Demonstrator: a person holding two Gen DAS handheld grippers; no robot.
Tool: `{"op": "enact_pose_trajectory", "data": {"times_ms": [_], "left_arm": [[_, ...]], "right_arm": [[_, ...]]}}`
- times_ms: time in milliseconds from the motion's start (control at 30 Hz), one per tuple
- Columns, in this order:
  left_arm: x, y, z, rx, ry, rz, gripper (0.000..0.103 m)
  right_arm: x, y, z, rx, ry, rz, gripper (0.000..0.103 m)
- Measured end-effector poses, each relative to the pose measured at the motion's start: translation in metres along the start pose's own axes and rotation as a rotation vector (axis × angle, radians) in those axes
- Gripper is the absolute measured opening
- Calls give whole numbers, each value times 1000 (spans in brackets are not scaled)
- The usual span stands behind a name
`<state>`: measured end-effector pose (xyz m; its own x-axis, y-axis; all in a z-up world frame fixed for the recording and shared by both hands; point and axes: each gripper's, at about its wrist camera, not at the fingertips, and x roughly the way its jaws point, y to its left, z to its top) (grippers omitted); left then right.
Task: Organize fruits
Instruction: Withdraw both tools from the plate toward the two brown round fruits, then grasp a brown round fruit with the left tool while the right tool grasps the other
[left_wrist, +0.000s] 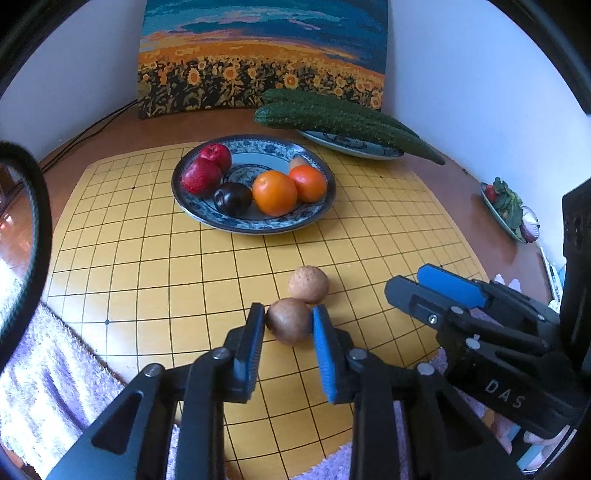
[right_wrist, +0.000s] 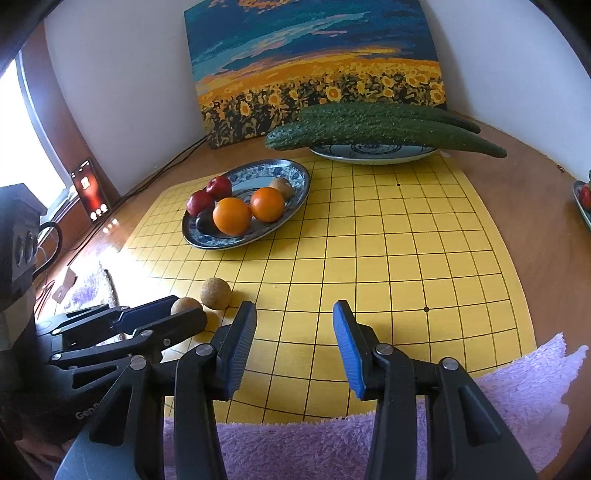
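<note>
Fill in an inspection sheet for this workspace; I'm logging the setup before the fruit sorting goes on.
Surface: yellow grid board on a brown table; purple towel at the near edge.
Job's things: fruit plate holds two red fruits, a dark plum, two oranges and a brown fruit; two kiwis loose on the board, near kiwi, far kiwi.
Clutter: cucumbers on a second plate; a vegetable plate at the right.
Grippers: left tool has its pads on both sides of the near kiwi; right tool open, over bare board.
Cables: black cables along the wall.
Surroundings: sunflower painting, lit phone, window at left.
</note>
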<state>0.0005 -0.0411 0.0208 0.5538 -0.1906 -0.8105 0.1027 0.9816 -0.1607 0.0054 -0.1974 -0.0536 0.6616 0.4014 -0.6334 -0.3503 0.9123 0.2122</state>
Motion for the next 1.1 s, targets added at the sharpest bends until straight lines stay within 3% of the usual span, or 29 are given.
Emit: {"op": "enact_pose_trajectory", "data": {"times_ms": [533,833,1100], "left_arm": [[-14,40,5,-86,-42,76,28],[-15,51,6,-108,-48,81,28],[-15,56,11,-110,-51,80,28]], "right_arm": [[10,28,0,-51,23,49,44],[21,45,3,-80,42,72,44],[31,51,10,-92,54,59,37]]}}
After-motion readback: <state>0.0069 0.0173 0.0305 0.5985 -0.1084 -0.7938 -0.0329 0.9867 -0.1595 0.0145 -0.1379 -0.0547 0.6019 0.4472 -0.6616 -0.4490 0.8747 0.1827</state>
